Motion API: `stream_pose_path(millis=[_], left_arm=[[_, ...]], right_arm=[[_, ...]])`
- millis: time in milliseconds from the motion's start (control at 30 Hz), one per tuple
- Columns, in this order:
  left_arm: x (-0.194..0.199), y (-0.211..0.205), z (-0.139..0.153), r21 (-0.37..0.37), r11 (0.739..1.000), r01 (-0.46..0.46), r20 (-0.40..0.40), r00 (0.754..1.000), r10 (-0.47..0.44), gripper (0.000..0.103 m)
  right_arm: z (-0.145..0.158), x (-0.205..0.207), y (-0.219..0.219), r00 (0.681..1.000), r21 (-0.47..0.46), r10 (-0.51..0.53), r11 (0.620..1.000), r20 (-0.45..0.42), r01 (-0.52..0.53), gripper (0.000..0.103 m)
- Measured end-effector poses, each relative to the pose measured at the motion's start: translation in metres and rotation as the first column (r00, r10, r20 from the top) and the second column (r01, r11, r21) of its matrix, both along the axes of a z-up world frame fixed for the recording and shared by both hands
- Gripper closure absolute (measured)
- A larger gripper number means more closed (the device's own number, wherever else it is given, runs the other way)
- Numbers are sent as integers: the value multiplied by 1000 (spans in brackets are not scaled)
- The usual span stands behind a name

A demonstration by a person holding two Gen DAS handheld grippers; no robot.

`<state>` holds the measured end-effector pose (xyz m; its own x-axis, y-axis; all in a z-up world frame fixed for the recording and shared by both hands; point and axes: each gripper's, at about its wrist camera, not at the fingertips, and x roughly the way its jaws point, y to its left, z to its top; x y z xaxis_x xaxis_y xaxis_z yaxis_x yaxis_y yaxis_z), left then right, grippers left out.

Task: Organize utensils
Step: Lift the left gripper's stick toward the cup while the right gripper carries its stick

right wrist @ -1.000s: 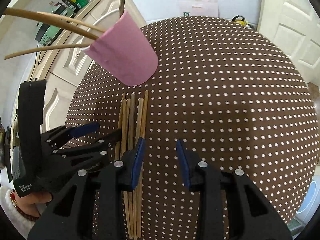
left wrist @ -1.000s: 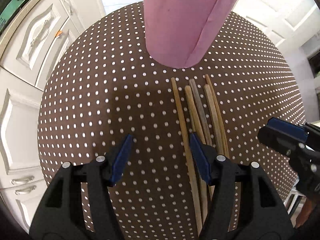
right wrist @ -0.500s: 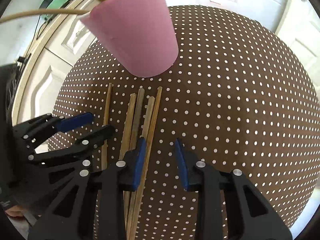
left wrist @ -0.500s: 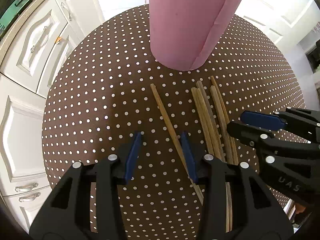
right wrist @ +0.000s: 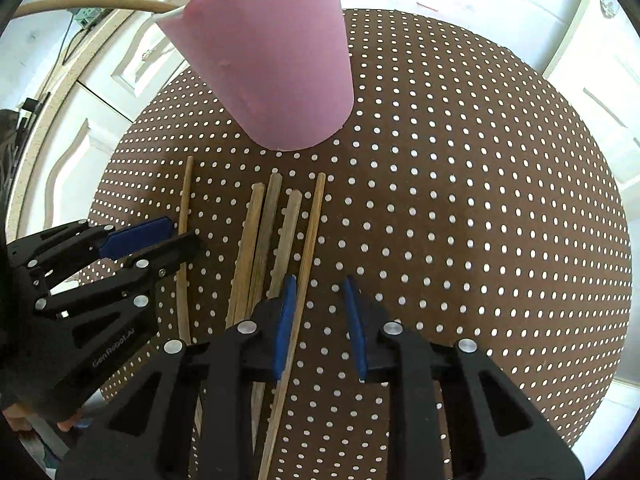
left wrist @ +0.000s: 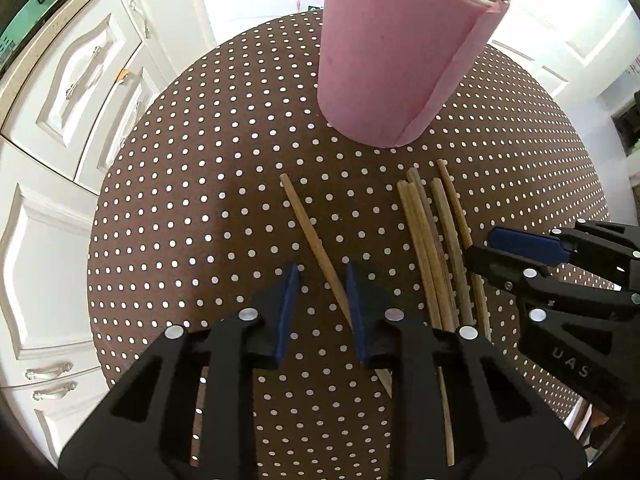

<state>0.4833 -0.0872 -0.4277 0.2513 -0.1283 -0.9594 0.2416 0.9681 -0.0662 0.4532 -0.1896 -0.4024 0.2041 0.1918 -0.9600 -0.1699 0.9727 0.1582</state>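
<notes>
one chopstick (left wrist: 316,240) has been slid clear of the bundle (left wrist: 436,248); it is now straddled by the parted left gripper (left wrist: 322,304), ready for the pink cup (left wrist: 396,52); the right gripper (right wrist: 318,312) is held apart too.

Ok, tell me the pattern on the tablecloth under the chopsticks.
The tablecloth is dark brown with regular small white polka dots; the right wrist view shows it best.

A cup (left wrist: 394,60) is standing on the table (left wrist: 192,200) behind the chopsticks – a lone chopstick (left wrist: 316,240) is lying left of the bunch (left wrist: 436,240), between the left gripper's (left wrist: 320,312) fingers
</notes>
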Motion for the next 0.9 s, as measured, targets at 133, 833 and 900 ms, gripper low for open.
stream_pose_path(millis=[133, 833, 900], left_arm=[[3, 4, 0, -7, 1000, -6, -7, 1000, 6, 90], [-11, 12, 58, -222, 973, 64, 36, 998, -57, 97], [-11, 11, 68, -220, 972, 80, 56, 996, -70, 97]], right_arm=[[-1, 10, 18, 1000, -72, 18, 997, 14, -17, 88], [52, -9, -51, 979, 185, -193, 967, 69, 177, 99], [64, -13, -55, 975, 195, -204, 964, 94, 183, 99]])
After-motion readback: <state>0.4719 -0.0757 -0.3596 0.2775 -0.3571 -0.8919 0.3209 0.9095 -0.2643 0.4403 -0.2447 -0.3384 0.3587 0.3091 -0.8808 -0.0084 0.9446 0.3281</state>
